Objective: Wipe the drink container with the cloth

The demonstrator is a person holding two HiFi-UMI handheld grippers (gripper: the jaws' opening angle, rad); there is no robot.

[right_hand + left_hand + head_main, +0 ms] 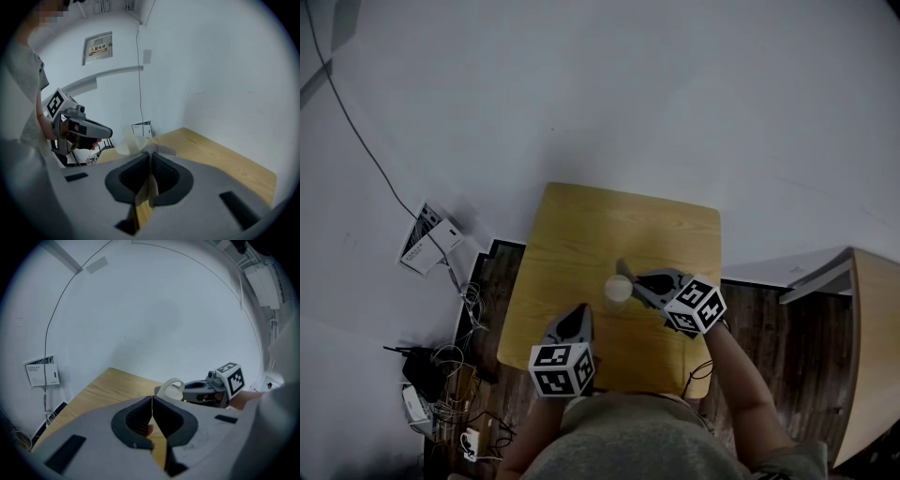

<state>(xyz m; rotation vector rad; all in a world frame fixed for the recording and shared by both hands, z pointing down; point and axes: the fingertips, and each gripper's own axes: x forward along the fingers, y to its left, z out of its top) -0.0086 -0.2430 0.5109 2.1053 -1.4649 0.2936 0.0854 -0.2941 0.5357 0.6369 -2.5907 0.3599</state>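
The right gripper (pixel 151 158) has its jaws closed on a grey cloth (pixel 161 149); the cloth runs down the gap between the jaws and fans out past their tips. In the right gripper view a white cup (pixel 131 144) stands just beyond the tips at 11 o'clock, close to the cloth; whether the two touch cannot be told. In the head view the cup (pixel 619 289) stands on the wooden table (pixel 600 225), near its centre, at 9 o'clock of the right gripper (pixel 628 274) and just beside it. The left gripper (pixel 152 401) has its jaws pressed together with nothing between them. In the head view it (pixel 580 313) hovers over the near part of the table at 7 o'clock of the cup, apart from it. In the left gripper view the cup (pixel 170 389) shows its handle at 1 o'clock past the tips. A cable (pixel 356 131) runs down the wall to the floor at 9 o'clock of the table.
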